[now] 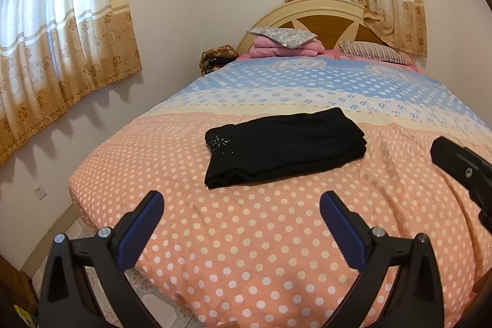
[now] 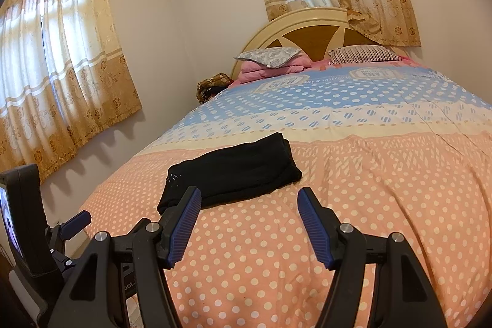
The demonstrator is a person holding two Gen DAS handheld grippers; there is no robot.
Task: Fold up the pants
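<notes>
- The bed (image 1: 276, 251) carries everything: a polka-dot quilt, soft and giving, so anything pressed on it will sink a little
- The pants (image 1: 286, 148) lie mid-bed as a compact black rectangle, seemingly already folded in several layers (exact count hard to judge); light, limp and non-slippery, they would sag if lifted by one corner, so take the stacked near edge at both ends
- Left tool (image 1: 241, 205) hangs spread wide and empty, short of the pants
- Right tool (image 2: 249, 200) likewise gapes, gripping nothing

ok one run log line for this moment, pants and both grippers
pants: folded, lying on bedspread | left gripper: open, empty, short of pants | right gripper: open, empty
</notes>
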